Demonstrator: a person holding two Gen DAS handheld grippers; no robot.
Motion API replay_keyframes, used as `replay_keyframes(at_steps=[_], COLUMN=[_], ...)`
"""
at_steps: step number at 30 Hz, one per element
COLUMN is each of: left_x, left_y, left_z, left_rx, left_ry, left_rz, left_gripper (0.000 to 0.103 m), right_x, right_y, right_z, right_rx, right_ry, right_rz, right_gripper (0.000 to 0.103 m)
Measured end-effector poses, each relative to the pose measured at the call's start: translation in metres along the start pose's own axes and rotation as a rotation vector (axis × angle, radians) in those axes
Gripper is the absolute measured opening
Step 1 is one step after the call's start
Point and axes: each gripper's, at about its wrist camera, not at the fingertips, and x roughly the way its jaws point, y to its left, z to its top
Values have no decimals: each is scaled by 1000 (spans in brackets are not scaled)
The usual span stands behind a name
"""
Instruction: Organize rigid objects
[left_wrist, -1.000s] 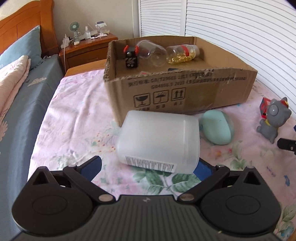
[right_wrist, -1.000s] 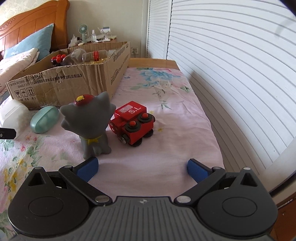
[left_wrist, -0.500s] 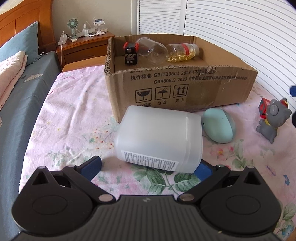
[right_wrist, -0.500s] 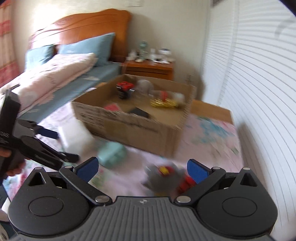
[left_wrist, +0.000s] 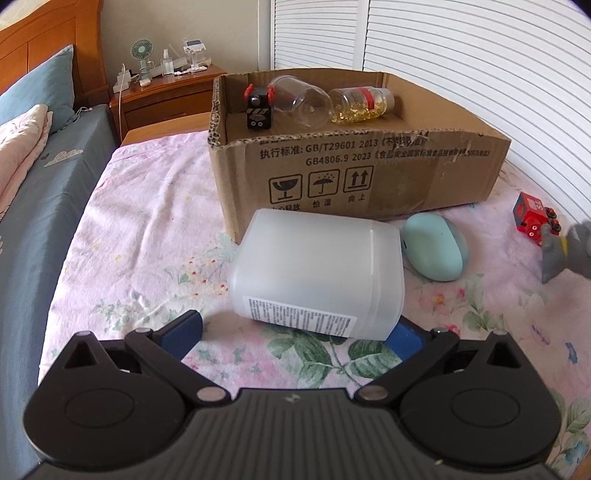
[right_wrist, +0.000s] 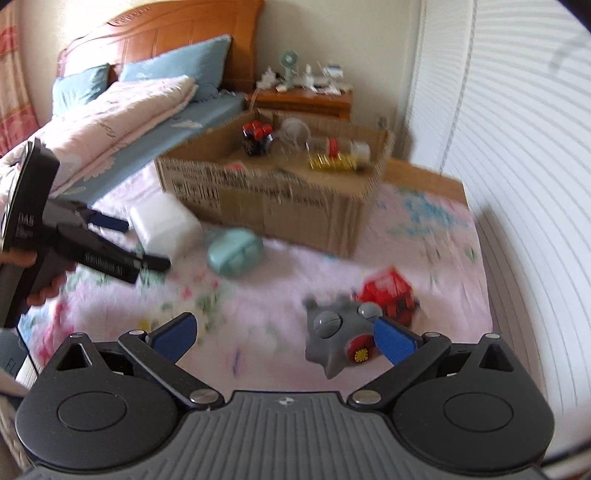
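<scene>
- White plastic jar (left_wrist: 317, 275) lies on its side on the floral sheet (left_wrist: 147, 221), touching the cardboard box (left_wrist: 369, 177) front wall at 12 o'clock.
- Left gripper (left_wrist: 295, 326) spread wide, holding nothing; its 2 blue pads flank the jar's near end. Contact can't be told.
- Mint case (left_wrist: 436, 247) just beside the jar at 3 o'clock.
- Left view alone shows box contents sharply: black cube toy (left_wrist: 258, 110), clear cup (left_wrist: 301, 101), pill bottle (left_wrist: 362, 103).
- Right view, blurred, alone shows a hand (right_wrist: 40, 291) on the left tool.
- Right gripper (right_wrist: 286, 341) wide open, empty; grey cat figure (right_wrist: 338, 338) near its right pad, red toy train (right_wrist: 388, 293) behind at 1 o'clock.
</scene>
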Motion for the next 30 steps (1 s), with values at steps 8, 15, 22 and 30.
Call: replay_keyframes(at_steps=[8, 15, 22, 30], left_x=[-3, -13, -14, -6], left_y=[0, -4, -9, -13], left_z=[-1, 2, 11, 18], left_rx=[8, 47, 102, 142], left_ry=[12, -11, -31, -46], left_rz=[1, -10, -28, -44], left_gripper=[102, 102, 102, 102], right_x=[6, 17, 35, 55], right_y=[-7, -9, -23, -22], right_z=[-23, -27, -11, -18], right_rx=[121, 224, 292, 258], right_ry=[84, 143, 123, 163], right_rz=[-42, 4, -122, -209], right_gripper=[103, 103, 103, 103])
